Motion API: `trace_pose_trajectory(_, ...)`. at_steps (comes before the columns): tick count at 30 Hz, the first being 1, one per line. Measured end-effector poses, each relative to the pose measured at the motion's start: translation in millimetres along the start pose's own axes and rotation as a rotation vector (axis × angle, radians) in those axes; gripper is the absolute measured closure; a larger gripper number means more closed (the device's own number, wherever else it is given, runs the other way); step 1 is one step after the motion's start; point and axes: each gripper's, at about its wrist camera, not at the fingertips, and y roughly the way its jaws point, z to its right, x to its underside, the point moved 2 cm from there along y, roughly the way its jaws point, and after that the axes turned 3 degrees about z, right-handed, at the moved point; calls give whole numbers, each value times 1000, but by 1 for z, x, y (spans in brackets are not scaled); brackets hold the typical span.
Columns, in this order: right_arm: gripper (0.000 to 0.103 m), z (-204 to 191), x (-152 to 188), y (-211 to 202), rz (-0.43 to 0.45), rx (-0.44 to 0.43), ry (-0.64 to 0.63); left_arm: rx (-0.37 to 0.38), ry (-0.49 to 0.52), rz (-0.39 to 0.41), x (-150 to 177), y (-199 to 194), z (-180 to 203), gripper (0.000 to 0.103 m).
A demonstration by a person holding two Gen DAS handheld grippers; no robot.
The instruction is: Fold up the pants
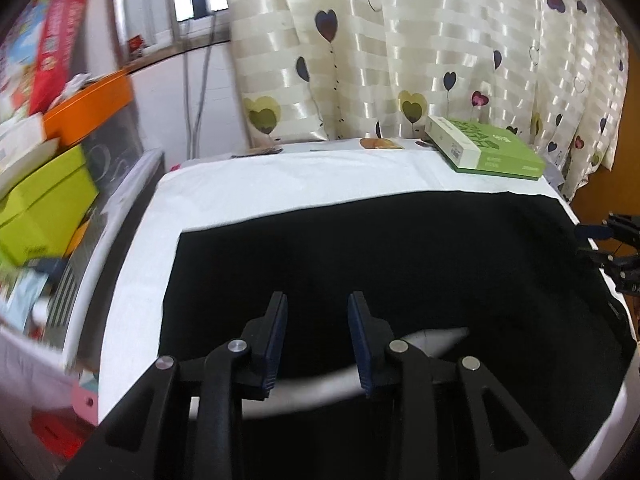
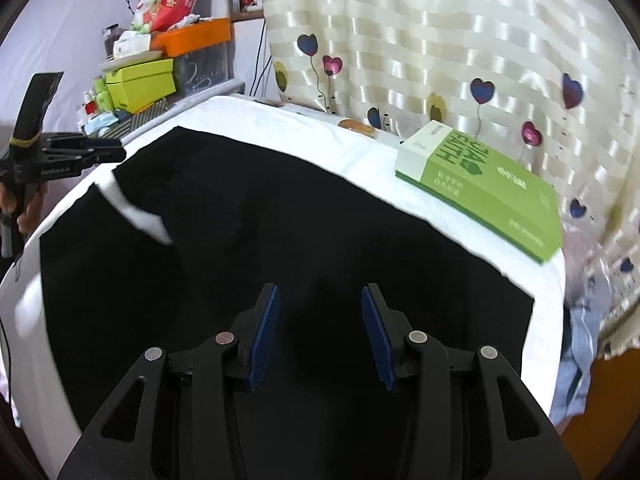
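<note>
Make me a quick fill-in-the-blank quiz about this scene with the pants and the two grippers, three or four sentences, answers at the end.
1. The pants spread on the white cloth are ____ in colour.
2. The jaws of the left gripper and the right gripper are both ____, holding nothing.
3. The box lying at the far edge of the white cloth is mostly ____.
4. The curtain behind the table is printed with ____ shapes.

Missing words: black; open; green; heart
</note>
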Motion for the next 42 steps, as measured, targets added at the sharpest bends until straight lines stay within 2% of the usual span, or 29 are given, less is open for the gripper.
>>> trace_pose_trajectory(10,59,65,-39,72,-88,-11,-28,7,90,-14,-44,91,-19,69)
trace_pose_trajectory(14,59,78,-44,88,-104,-20,-54,26,129,-31,-51,118,-26,64)
trace_pose_trajectory(18,58,86,-42,103,-134,-62,-66,100,168,-73,-47,137,-27,54)
trace_pose_trajectory(20,57,87,-37,109,-148,-82,-76,128,184,-60,-46,135,-30,50)
trace_pose_trajectory(23,49,94,-37,111,-131,-101,-33,123,192,-53,-47,137,-36,33)
trace_pose_trajectory(25,48,97,-36,112,-128,-103,-14,138,181,-54,-47,140,-41,32)
trace_pose_trajectory(26,48,97,-36,112,-129,-105,-10,151,160,-60,-49,143,-41,34)
trace_pose_trajectory(27,53,95,-36,112,-129,-106,-16,152,164,-59,-49,142,-40,36)
trace_pose_trajectory(28,70,93,-36,110,-127,-113,-25,155,177,-57,-48,142,-39,40)
trace_pose_trajectory(30,88,87,-36,107,-132,-101,-61,186,193,-63,-48,139,-33,64)
trace_pose_trajectory(31,91,84,-35,106,-138,-91,-79,199,207,-63,-48,138,-29,73)
trace_pose_trajectory(32,91,80,-35,105,-139,-76,-96,208,221,-61,-47,136,-24,91)
trace_pose_trajectory(35,93,74,-36,102,-128,-30,-123,161,246,-50,-46,134,-13,97)
trace_pose_trajectory(42,94,57,-40,60,-43,40,-153,69,227,-9,-46,104,-6,97)
